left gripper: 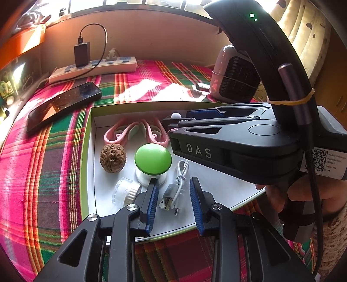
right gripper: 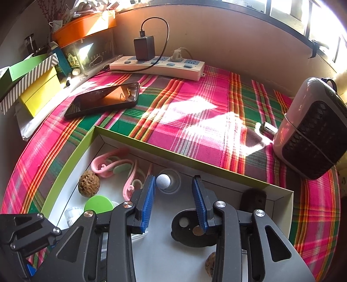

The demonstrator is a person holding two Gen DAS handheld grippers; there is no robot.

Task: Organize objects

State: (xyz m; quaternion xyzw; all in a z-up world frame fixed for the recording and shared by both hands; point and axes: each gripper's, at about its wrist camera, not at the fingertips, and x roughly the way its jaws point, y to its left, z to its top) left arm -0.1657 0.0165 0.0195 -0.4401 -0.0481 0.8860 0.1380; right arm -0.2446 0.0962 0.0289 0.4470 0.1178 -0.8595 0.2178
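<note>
Cable (left gripper: 173,195) sat limp and light in the tray (left gripper: 87,151), just beside the green button (left gripper: 153,159); my left tool (left gripper: 173,195) straddled its stiff plug, part-open, gripping nothing, right tool (right gripper: 174,200) likewise.

The letters "DAS" stand in pale print on the side of the black plastic right gripper (left gripper: 173,124). A white paper label (left gripper: 325,161) with a QR code is on its body, but the small print there is too blurred to read.

Sunlit plaid tablecloth (right gripper: 195,97), beige wall (right gripper: 227,43), windows (right gripper: 282,8) above.

Harsh window sunlight, glare patches, fisheye-bent edges.
</note>
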